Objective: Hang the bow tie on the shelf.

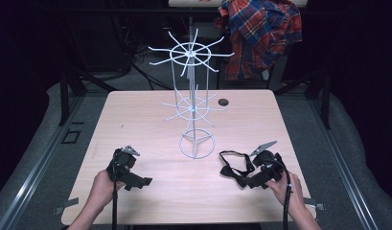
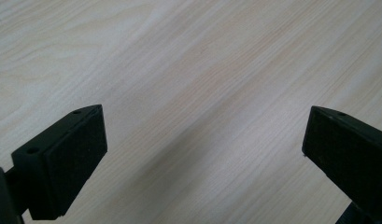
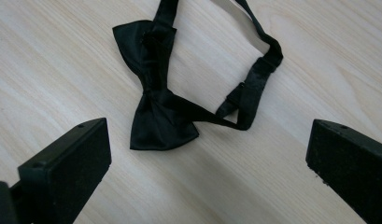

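**Right tongs open over bow tie; snag and slip risks ahead of pickup**

Position. The bow tie [image 3: 156, 100] lies flat on the counter [image 1: 150, 115] near its front right corner, its adjustable strap [image 3: 254, 79] looped away toward the wire rack [image 1: 191, 103]. The rack stands mid-counter, well apart from the tie, with two tiers of thin radiating hooks.

Tongs. The right tongs [image 3: 207, 158] are spread wide, holding nothing, with the knot and one wing of the tie lying ahead of and between the jaws. The left tongs [image 2: 202, 154] are likewise spread wide and empty, over bare wood near the front left of the counter; in the high view they sit well apart from the tie.

Judged step. The right tongs appear set to close on the tie, presumably to hang it on the rack.

Risks noted:
- The fabric looks smooth and satin-like. A grip on a single wing could slide free once lifted; the knot is the firmer hold.
- The tie lies flat against the wood. Jaws closing too high would pinch nothing; too low, they would scrape the counter and push the tie aside.
- The strap hangs as a loose loop. Lifted by the bow, it will dangle and may catch a lower hook before reaching the intended one.
- The rack is light wire on a small ring base. A strap tugged against a hook could tip or spin it.
- The left tongs are far from the rack and could not steady it in time.
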